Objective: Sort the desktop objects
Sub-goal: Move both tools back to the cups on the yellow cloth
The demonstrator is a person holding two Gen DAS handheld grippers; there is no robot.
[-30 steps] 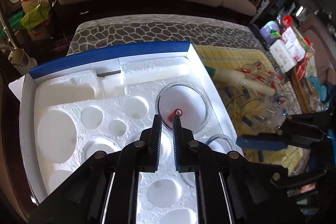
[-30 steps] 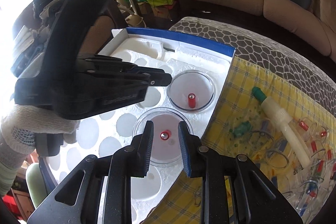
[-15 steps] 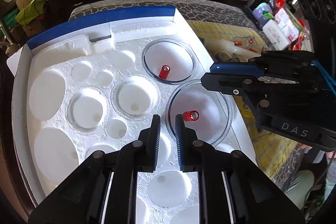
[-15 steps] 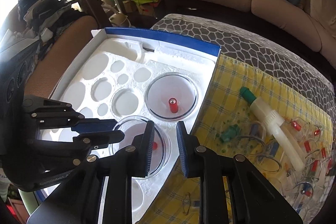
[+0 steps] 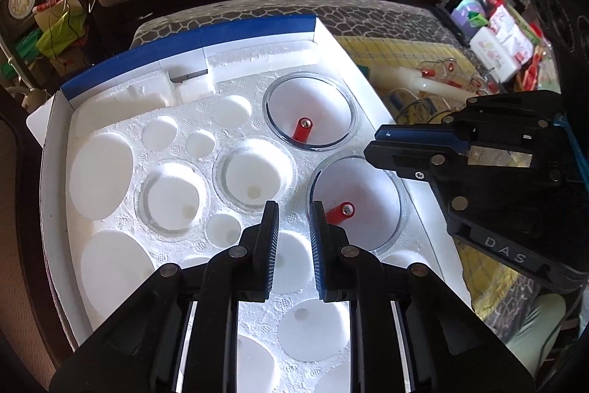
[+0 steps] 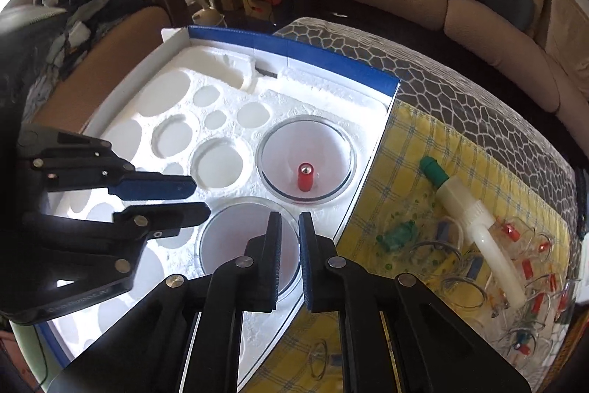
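two clear cups sit in the foam tray's wells

the left gripper hovers above the foam tray, released, nothing between its jaws. the right gripper, just closing, is clenched empty over the near cup; the far cup sits beyond it.
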